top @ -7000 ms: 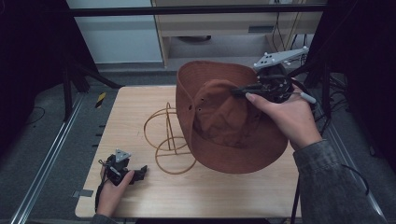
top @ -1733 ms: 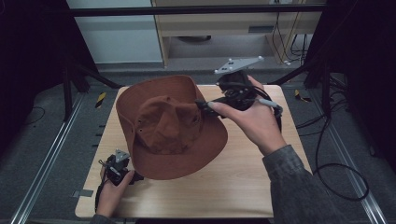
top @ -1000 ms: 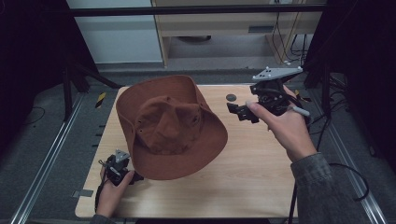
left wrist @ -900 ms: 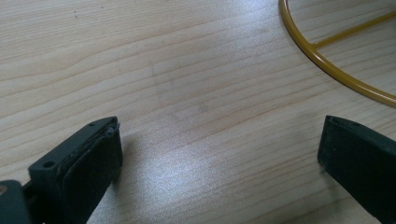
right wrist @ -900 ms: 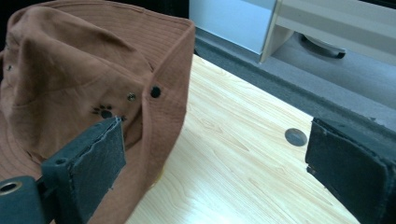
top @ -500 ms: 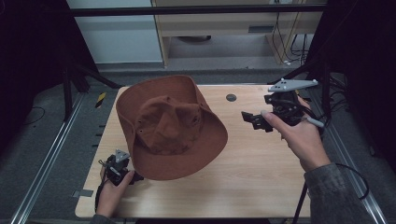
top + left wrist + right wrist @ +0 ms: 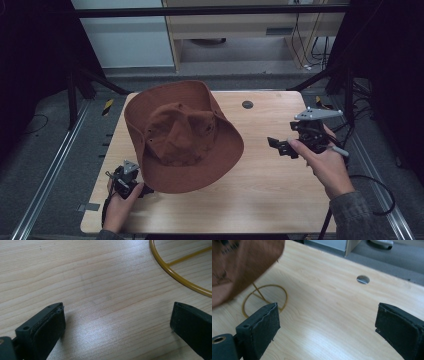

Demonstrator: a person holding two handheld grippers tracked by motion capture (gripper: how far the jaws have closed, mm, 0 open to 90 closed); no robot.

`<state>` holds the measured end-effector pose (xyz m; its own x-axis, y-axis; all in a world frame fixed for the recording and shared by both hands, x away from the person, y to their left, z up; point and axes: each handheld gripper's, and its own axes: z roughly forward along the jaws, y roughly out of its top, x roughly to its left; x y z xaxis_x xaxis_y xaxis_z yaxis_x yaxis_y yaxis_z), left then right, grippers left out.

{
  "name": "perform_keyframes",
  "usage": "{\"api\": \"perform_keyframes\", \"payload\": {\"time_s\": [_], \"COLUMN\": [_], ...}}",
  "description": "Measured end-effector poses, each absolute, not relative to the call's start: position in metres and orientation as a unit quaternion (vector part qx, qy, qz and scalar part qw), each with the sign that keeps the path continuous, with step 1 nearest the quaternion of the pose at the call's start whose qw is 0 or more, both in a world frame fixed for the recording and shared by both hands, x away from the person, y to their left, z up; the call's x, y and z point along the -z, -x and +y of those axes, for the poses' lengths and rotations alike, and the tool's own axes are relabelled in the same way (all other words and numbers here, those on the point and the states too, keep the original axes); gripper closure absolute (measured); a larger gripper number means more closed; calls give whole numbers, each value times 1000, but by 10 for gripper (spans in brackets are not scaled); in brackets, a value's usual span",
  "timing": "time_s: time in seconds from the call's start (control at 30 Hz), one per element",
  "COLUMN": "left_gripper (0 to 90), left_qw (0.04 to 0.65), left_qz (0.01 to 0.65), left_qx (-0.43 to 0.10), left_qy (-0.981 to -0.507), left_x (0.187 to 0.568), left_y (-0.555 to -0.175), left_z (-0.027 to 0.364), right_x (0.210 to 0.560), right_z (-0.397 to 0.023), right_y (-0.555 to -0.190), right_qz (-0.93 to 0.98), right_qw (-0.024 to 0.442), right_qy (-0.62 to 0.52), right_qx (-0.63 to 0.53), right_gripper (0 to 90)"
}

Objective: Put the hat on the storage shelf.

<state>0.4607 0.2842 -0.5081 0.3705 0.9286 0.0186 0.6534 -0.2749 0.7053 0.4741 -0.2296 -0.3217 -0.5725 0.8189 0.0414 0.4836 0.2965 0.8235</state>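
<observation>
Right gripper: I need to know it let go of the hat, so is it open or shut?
Open. The right gripper sits apart from the hat, and its own view shows both jaws spread wide with nothing between.

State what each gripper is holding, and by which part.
Nothing is held. The left gripper and right gripper are both open; the brown hat sits on the yellow wire stand.

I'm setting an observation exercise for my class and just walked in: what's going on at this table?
A person sits at a wooden table with a two-jaw gripper in each hand. A brown hat sits on a yellow wire stand, whose ring base shows under the brim. The right gripper is open and holds nothing, raised to the right of the hat and apart from it. The left gripper is also open, low at the table's near left corner by the brim.
</observation>
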Motion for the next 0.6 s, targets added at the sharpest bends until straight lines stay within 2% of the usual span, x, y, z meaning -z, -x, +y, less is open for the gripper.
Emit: {"api": "perform_keyframes", "payload": {"time_s": [0.6], "left_gripper": [0], "left_qw": [311], "left_qz": [515], "left_qx": [-221], "left_qy": [-767], "left_x": [508], "left_y": [-461], "left_z": [284], "right_x": [397], "right_z": [-227], "right_y": [-475], "right_qz": [797], "right_qw": [168], "right_qy": [-439], "right_qx": [-380], "right_gripper": [61]}}
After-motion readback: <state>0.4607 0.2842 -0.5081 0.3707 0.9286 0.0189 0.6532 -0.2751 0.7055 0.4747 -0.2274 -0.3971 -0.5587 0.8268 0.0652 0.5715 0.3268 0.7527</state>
